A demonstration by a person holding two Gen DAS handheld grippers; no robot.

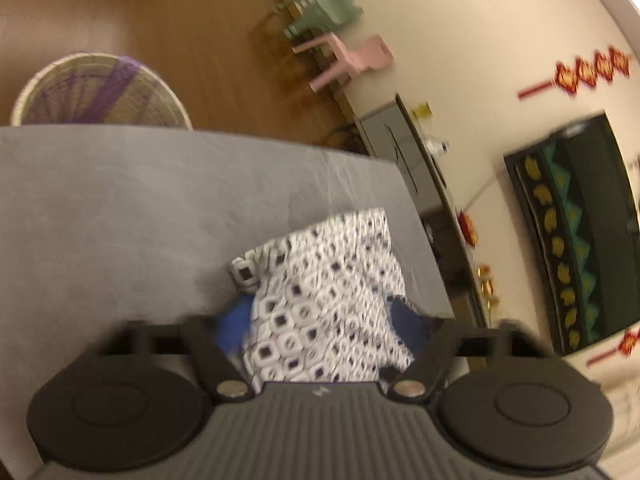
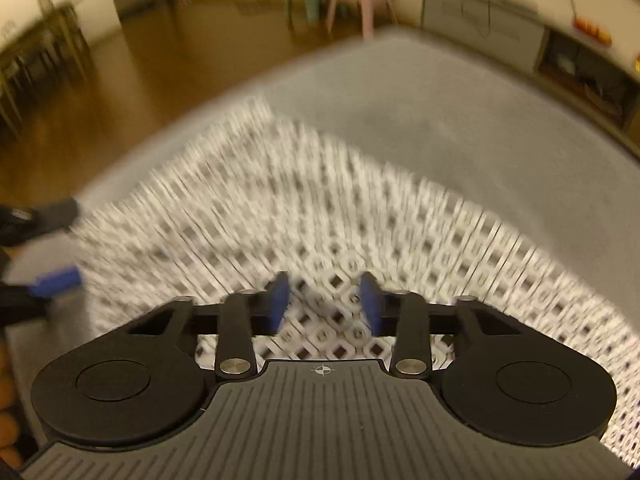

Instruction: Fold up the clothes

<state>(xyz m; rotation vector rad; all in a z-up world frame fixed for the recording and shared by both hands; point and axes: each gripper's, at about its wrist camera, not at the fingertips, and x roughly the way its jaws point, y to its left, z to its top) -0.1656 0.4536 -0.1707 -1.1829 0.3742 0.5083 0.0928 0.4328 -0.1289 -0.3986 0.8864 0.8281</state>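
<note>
Now patterned cloth (image 2: pixel 248 200) flat on grey surface (image 2: pixel 460 120).

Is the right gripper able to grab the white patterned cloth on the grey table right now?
Probably yes. The right gripper hangs right above the white patterned cloth with its blue fingers apart, and nothing sits between them and the fabric.

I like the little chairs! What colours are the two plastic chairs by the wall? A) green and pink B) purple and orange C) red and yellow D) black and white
A: a pale green plastic chair and a pink plastic chair stand side by side on the wooden floor at the wall.
</note>
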